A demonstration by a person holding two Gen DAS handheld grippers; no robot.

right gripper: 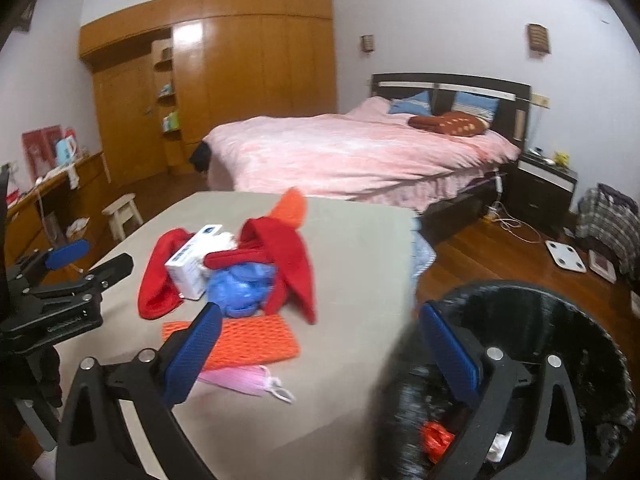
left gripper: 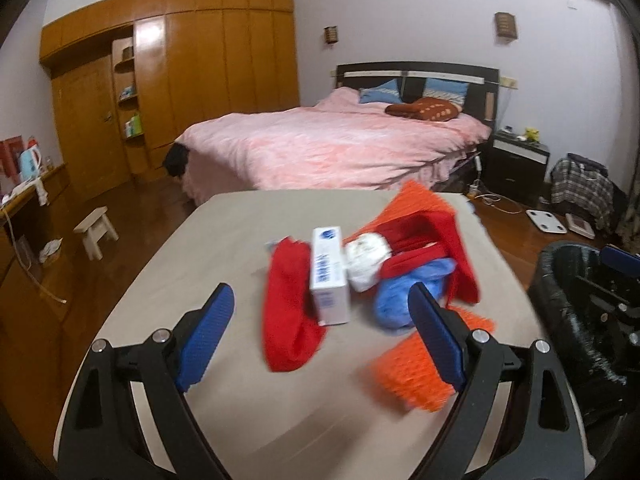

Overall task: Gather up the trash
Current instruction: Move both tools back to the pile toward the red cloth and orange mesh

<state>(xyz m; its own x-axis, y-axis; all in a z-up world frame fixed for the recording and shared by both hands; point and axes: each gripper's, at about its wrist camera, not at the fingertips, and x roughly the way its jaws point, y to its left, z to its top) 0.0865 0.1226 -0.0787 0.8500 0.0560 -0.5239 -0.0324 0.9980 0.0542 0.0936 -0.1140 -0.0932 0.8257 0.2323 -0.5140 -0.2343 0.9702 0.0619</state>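
A pile of trash lies on the beige table point(left gripper: 200, 248): a white box point(left gripper: 328, 280), red cloth point(left gripper: 290, 312), a crumpled white wad point(left gripper: 366, 258), a blue plastic bag point(left gripper: 400, 300) and orange mesh point(left gripper: 416, 376). My left gripper point(left gripper: 320, 332) is open just short of the pile, with nothing between its pads. My right gripper point(right gripper: 322, 354) is open and empty over the table's right edge, its right finger above the black-lined bin point(right gripper: 520, 304). A red scrap point(right gripper: 438, 440) lies inside the bin. A pink face mask point(right gripper: 248, 380) lies beside the orange mesh point(right gripper: 240, 340). The left gripper point(right gripper: 90, 260) also shows at the left of the right wrist view.
A pink bed point(left gripper: 340, 144) stands behind the table, with a wooden wardrobe point(left gripper: 180, 80) at the back left. A small white stool point(left gripper: 96, 232) and a side desk point(left gripper: 24, 208) are at the left. A white scale point(right gripper: 566, 256) and cables lie on the wooden floor at the right.
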